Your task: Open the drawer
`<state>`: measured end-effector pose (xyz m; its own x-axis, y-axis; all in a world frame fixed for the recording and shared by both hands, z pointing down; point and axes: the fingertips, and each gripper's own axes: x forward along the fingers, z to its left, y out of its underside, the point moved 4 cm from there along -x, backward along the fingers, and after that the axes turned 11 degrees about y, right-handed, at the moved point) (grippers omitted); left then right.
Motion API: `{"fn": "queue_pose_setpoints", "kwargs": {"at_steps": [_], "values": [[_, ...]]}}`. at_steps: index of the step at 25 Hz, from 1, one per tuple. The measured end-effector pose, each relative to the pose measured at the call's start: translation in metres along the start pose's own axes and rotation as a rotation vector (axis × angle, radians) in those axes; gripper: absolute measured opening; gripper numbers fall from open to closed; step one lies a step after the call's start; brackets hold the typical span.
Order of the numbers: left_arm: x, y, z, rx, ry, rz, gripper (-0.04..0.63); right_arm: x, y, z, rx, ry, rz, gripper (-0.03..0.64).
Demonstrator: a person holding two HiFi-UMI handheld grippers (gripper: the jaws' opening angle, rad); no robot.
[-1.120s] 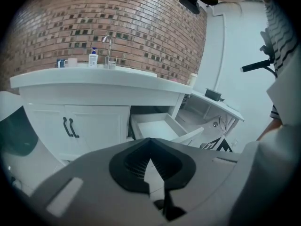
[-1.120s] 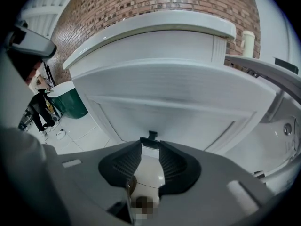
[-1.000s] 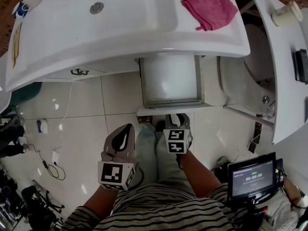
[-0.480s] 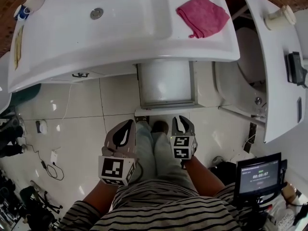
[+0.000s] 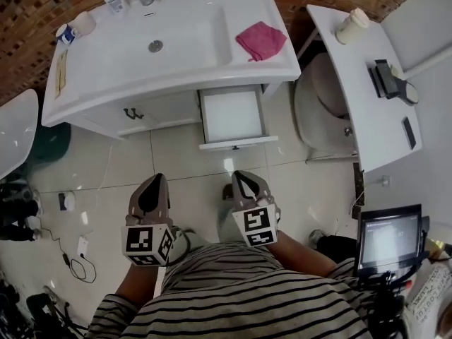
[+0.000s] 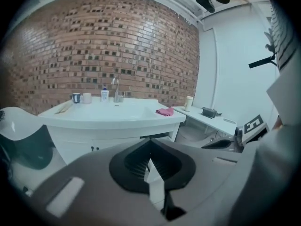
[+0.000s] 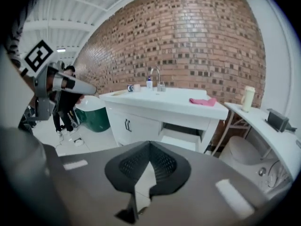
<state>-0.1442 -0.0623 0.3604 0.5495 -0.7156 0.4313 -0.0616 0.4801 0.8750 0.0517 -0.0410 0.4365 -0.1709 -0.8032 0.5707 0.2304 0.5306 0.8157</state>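
The white drawer (image 5: 233, 116) stands pulled out from the vanity (image 5: 106, 103) under the sink, and its inside looks empty. It also shows below the counter in the right gripper view (image 7: 181, 138). Both grippers hang over the floor tiles, well back from the drawer and apart from it. My left gripper (image 5: 157, 180) is shut with nothing between its pads (image 6: 149, 142). My right gripper (image 5: 241, 177) is shut too and holds nothing (image 7: 149, 144). A pink cloth (image 5: 260, 39) lies on the counter right of the basin.
A toilet (image 5: 321, 96) stands right of the vanity, under a white shelf (image 5: 353, 83) with a cup (image 5: 351, 25). A green bin (image 5: 49, 143) is at the left. Cables (image 5: 78, 242) lie on the floor. A screen (image 5: 385, 240) sits at lower right. A person (image 7: 66, 102) stands far left.
Both grippers have risen and drawn back from the drawer front. The right jaws have gone from open to shut. The drawer stays pulled out.
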Motion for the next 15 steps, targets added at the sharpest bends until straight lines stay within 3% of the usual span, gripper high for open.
{"fn": "queue_pose_setpoints", "kwargs": {"at_steps": [10,15], "values": [[-0.238,0.042,0.02,0.098,0.019,-0.137,0.014,-0.169,-0.052,0.144,0.094,0.16,-0.26,0.002],[-0.349,0.063,0.027,0.121,0.036,-0.167,0.014,-0.248,-0.055,0.236,0.128,0.178,-0.31,0.002]]}}
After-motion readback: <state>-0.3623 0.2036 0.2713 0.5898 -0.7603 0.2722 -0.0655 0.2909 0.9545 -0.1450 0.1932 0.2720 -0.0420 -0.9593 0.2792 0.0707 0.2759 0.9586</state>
